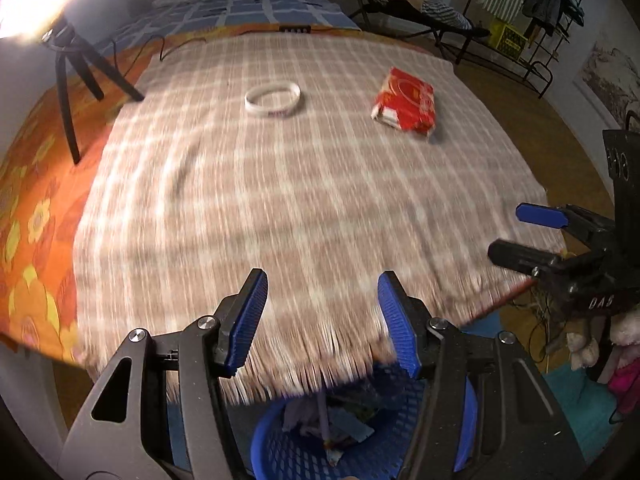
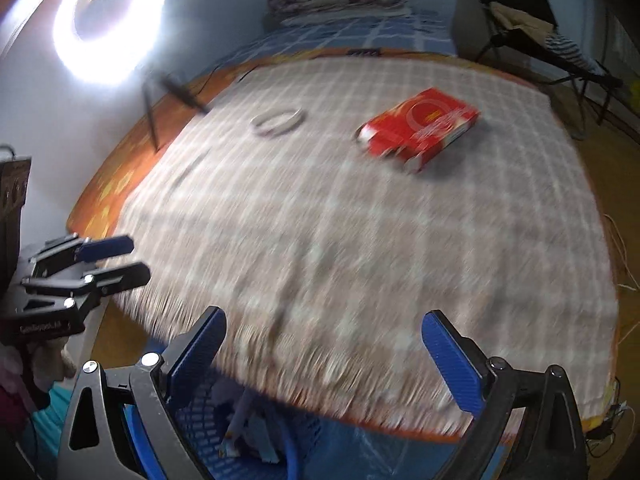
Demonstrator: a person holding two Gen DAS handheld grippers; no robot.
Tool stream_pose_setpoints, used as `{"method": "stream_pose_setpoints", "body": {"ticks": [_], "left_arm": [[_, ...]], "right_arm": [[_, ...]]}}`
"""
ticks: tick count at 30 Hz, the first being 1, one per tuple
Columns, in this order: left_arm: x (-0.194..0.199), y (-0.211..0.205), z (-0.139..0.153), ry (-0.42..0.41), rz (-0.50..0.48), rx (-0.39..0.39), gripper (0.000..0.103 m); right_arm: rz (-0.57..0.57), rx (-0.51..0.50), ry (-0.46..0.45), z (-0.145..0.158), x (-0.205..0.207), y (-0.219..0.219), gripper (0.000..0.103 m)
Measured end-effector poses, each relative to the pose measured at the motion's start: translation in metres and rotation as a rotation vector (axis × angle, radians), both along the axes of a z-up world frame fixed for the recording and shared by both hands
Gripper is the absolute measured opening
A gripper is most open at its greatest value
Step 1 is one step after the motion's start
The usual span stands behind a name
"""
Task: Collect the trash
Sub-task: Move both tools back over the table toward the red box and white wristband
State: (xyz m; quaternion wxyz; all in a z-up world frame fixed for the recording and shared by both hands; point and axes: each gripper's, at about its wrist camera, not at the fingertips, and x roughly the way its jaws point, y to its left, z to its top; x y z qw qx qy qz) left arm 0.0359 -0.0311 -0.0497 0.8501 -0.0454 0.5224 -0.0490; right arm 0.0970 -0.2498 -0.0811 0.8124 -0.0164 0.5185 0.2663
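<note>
Both tools hang empty above the blue basket [image 1: 280, 452] — left tool [image 1: 322, 320] half-open, right tool [image 2: 324, 356] spread wide. Across the checked table [image 1: 280, 200] lie a red carton [image 1: 404, 100] and white ring [image 1: 273, 100] — a tripod [image 1: 76, 80] stands beside.

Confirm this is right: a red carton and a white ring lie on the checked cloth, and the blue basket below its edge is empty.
Not empty: the blue basket already holds scraps, seen in the left wrist view. The red carton and white ring do lie on the checked cloth.
</note>
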Motion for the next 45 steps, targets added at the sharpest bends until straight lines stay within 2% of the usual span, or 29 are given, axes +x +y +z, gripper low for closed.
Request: {"method": "stream_pose_setpoints", "body": {"ticks": [8,15,21,26,30,32,37,38,40,45], "left_arm": [[0.054,0.015,0.003,-0.027,0.048,0.004,0.059],[0.106,0.026,-0.007,-0.025,0.082,-0.018,0.059],[0.135,0.040,-0.018,-0.028,0.135,-0.012,0.059],[0.158,0.056,-0.028,-0.026,0.182,-0.008,0.059],[0.172,0.064,-0.035,-0.028,0.200,-0.007,0.058],[0.178,0.068,-0.037,-0.028,0.206,-0.011,0.053],[0.193,0.073,-0.045,-0.027,0.214,-0.021,0.052],[0.195,0.074,-0.047,-0.026,0.215,-0.022,0.046],[0.201,0.075,-0.051,-0.016,0.215,-0.017,0.042],[0.212,0.073,-0.061,-0.003,0.205,-0.015,0.040]], "right_arm": [[-0.159,0.047,0.003,0.007,0.071,-0.009,0.103],[-0.241,0.046,0.046,-0.003,0.129,-0.001,0.103],[-0.324,0.022,0.074,-0.018,0.172,0.006,0.103],[-0.398,0.028,0.089,-0.027,0.196,0.007,0.103],[-0.428,-0.031,0.070,-0.034,0.212,0.014,0.103],[-0.453,-0.051,0.075,-0.039,0.220,0.016,0.103],[-0.481,-0.079,0.083,-0.049,0.231,0.018,0.103],[-0.484,-0.086,0.082,-0.051,0.233,0.018,0.103],[-0.490,-0.097,0.091,-0.056,0.237,0.018,0.103],[-0.477,-0.097,0.112,-0.065,0.243,0.019,0.103]]}}
